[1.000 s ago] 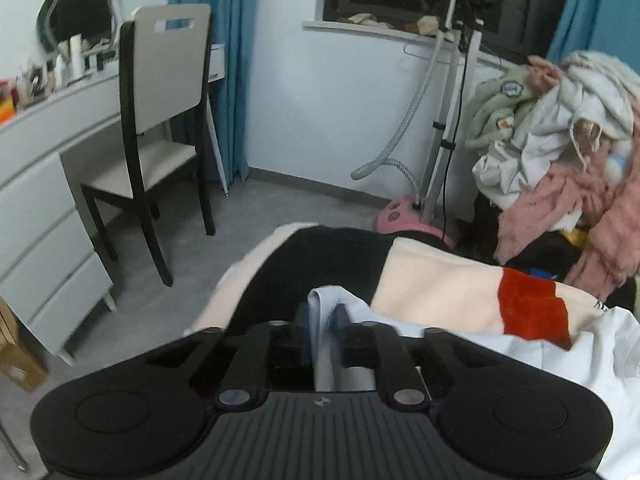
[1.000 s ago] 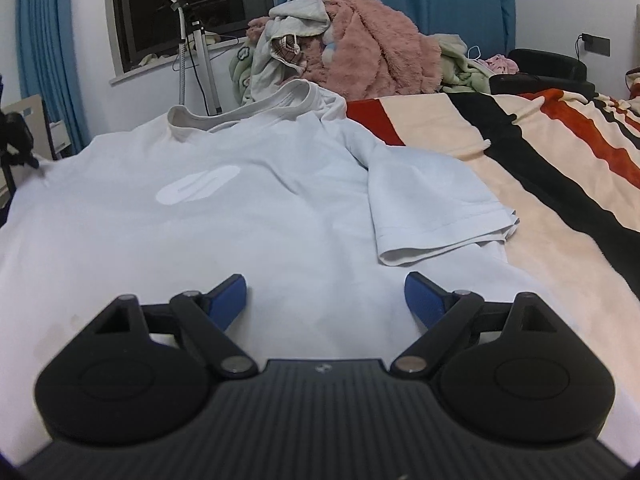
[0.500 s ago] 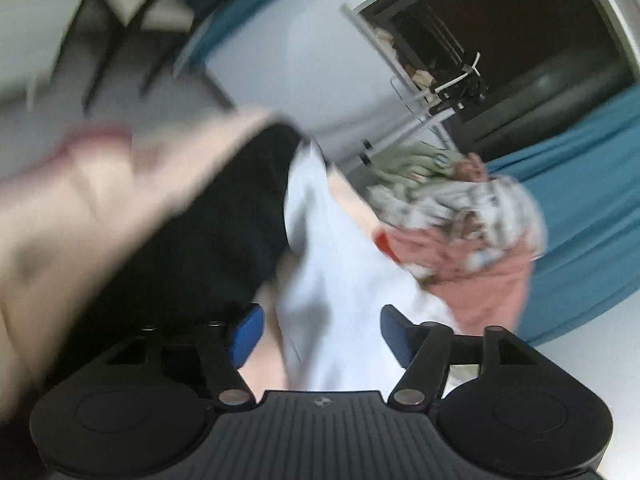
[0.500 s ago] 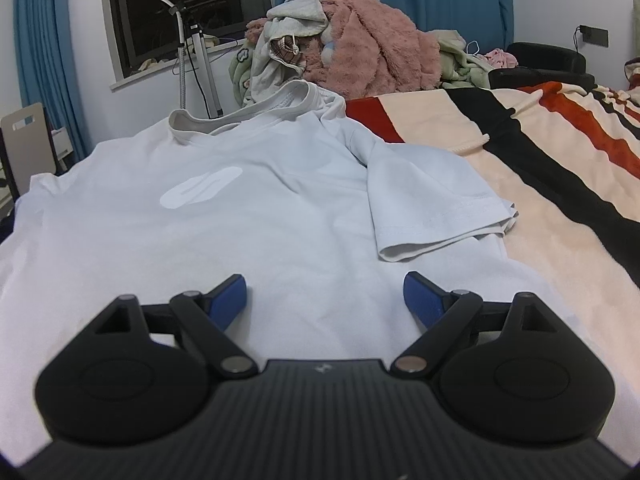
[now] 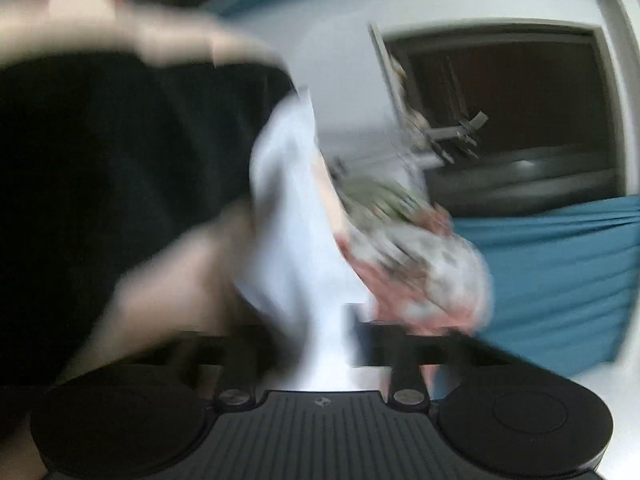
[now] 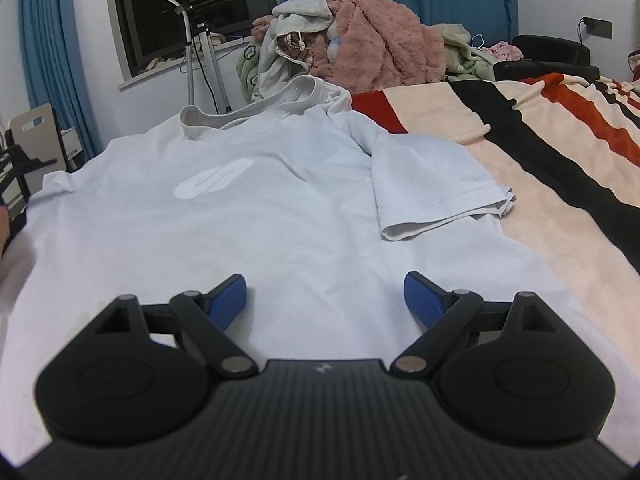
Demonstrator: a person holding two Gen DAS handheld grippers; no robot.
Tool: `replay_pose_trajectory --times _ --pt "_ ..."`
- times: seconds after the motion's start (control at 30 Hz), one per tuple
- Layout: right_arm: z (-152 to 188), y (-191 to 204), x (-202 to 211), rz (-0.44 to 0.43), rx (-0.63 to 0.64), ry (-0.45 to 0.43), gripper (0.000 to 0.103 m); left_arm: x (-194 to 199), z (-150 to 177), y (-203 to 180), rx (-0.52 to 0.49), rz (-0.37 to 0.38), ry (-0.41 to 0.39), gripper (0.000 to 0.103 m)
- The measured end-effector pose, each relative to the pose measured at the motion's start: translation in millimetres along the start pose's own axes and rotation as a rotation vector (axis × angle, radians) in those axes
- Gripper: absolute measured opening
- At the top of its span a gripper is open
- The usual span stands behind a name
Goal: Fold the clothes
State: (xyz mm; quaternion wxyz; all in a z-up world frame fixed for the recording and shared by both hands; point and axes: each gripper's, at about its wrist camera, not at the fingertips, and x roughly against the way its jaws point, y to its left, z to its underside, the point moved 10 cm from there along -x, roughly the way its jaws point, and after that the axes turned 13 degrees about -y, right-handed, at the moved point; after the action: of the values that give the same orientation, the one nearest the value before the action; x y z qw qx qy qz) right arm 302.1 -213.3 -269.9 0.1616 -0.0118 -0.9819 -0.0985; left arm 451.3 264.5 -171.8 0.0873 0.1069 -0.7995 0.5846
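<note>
T-shirt (image 6: 248, 216), pale blue, lies spread flat on the striped blanket (image 6: 532, 168) of the bed. Left tongs (image 5: 340, 340) have just been closing and now pinch a fold of it, blurred. Right tongs (image 6: 324, 294) hover over its hem, spread apart, gripping nothing. Clothes pile (image 6: 360, 36) sits beyond the collar.

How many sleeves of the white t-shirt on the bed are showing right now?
1 clearly: the sleeve on the right side of the t-shirt, lying on the striped blanket. The other may be hidden off the left edge.
</note>
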Motion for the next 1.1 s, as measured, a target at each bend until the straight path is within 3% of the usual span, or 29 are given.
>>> replay_pose_trajectory --times 0.07,0.13,0.27,0.37,0.47,0.53,0.6,0.7,0.8,0.97,1.1 --pt "0.6 -0.3 -2.3 0.001 -0.001 0.001 0.088 6.9 -20.4 7.0 0.006 -0.048 -0.06 0.005" --pt "0.9 -0.3 -4.6 0.001 -0.001 0.002 0.088 11.5 -38.0 10.6 -0.043 -0.092 -0.064 0.003" --pt "1.0 -0.2 -6.6 -0.002 0.001 0.0 0.088 15.3 -59.4 14.4 -0.162 -0.193 -0.013 0.004" --pt "0.4 -0.7 -6.8 -0.003 -0.001 -0.001 0.089 16.9 -62.7 5.2 -0.32 -0.222 0.034 0.011" --pt "-0.6 -1.9 -6.7 -0.003 0.002 -0.002 0.088 40.7 -79.1 -8.6 -0.463 -0.273 -0.036 0.049" --pt "-1.2 -2.5 -5.9 -0.004 0.002 -0.004 0.087 61.4 -90.1 -19.0 -0.533 -0.282 -0.07 0.054" --pt "-1.7 -2.8 -4.8 -0.006 0.001 -0.005 0.086 86.9 -92.9 -24.0 -0.575 -0.293 -0.039 0.054" --pt "-3.7 -3.2 -1.3 -0.01 -0.003 -0.011 0.086 136.2 -83.1 -30.3 -0.641 -0.265 0.053 0.058" --pt "-9.3 -3.8 6.9 -0.013 -0.003 -0.026 0.086 198.7 -28.3 -16.0 -0.761 -0.277 0.24 0.058" --pt "-26.0 -3.5 34.1 -0.027 -0.004 -0.069 0.086 308.6 57.2 42.7 -0.938 -0.429 0.569 0.056" --pt "-39.9 -4.5 67.5 -0.029 -0.009 -0.102 0.086 359.6 83.1 66.7 -0.93 -0.495 0.651 0.053"
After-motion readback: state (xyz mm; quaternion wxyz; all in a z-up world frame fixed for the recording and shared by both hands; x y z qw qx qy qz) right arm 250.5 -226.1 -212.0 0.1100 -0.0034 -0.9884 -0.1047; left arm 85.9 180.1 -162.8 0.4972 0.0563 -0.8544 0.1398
